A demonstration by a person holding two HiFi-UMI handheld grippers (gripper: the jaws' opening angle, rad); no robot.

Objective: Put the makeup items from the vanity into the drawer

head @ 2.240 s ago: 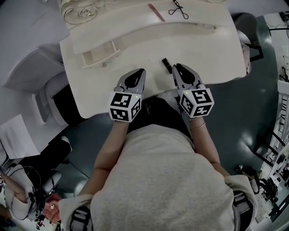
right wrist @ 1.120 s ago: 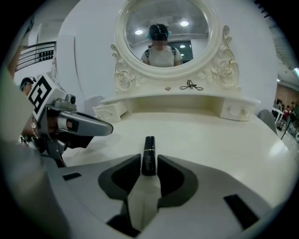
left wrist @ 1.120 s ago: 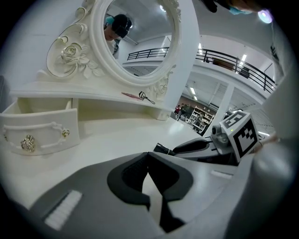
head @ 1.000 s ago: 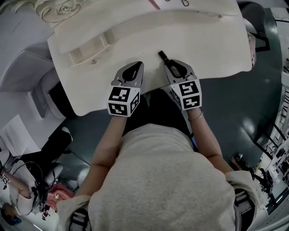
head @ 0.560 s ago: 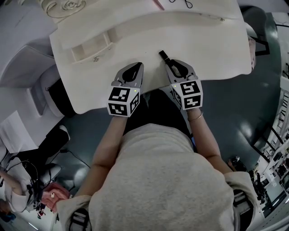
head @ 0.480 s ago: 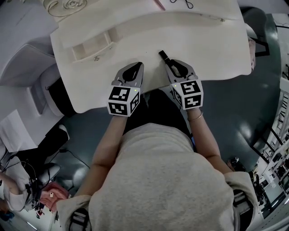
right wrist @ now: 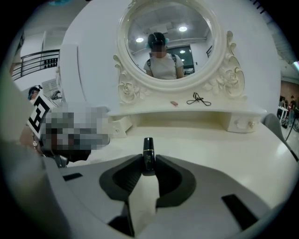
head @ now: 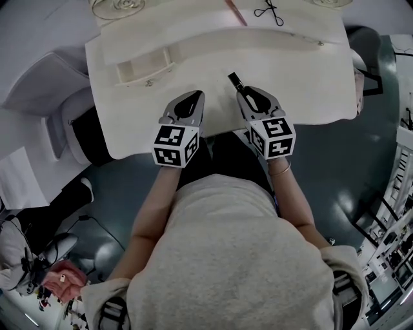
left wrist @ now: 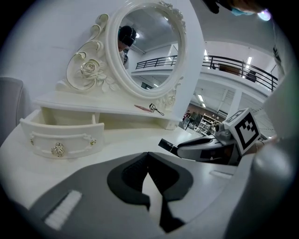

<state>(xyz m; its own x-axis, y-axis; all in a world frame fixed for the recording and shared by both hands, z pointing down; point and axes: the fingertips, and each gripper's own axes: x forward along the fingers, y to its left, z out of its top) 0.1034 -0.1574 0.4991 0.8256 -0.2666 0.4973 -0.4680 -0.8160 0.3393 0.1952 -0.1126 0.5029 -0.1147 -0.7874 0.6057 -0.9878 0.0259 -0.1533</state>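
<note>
My right gripper (head: 246, 92) is shut on a small black lipstick tube (head: 235, 82), which sticks forward out of the jaws (right wrist: 148, 150) a little above the white vanity top (head: 303, 71). To its left my left gripper (head: 195, 96) is shut with nothing in it, its pads meeting (left wrist: 148, 161). The small left drawer (head: 143, 67) stands pulled out and open, left of and beyond both grippers (left wrist: 60, 135). On the shelf under the mirror lie a pink stick (head: 235, 11) and a black looped tool (head: 271, 10).
An oval mirror (right wrist: 169, 39) in a carved white frame rises behind the shelf. A second small drawer (right wrist: 240, 123) on the right is closed. A white chair (head: 45, 97) stands left of the vanity. The person's torso fills the lower head view.
The lipstick lay on the vanity top beside my right gripper; that gripper now holds it and has lifted it slightly. The left gripper has shifted only a little.
</note>
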